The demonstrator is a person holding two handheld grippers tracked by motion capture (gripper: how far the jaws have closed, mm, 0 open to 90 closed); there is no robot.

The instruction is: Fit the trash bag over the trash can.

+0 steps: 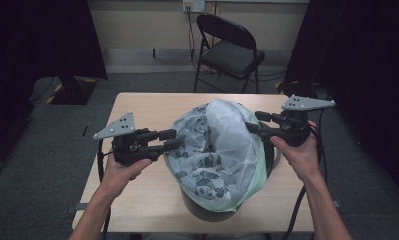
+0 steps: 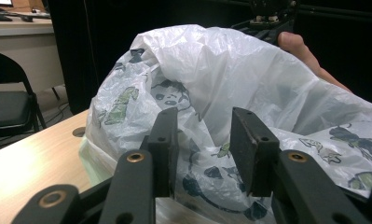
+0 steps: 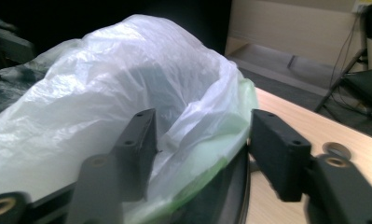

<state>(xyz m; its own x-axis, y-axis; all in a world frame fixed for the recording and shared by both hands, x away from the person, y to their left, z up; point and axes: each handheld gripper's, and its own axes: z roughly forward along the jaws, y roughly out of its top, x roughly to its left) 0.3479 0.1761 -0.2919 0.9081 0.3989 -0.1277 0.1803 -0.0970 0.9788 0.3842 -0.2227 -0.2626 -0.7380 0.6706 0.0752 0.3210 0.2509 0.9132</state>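
Here the plastic bag (image 1: 214, 145) billows, seemingly hiding the dark bin (image 1: 207, 212)

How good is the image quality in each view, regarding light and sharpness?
High view: even light on the table, dark room corners, all fairly sharp. Left gripper view: the plastic bag sharp and bright, background black. Right gripper view: the near jaws of the right gripper are soft and blurred, and the bag's top glares white.

High cam looks down; 2 gripper cams close, facing bag (image 1: 214, 145) from opposite sides.
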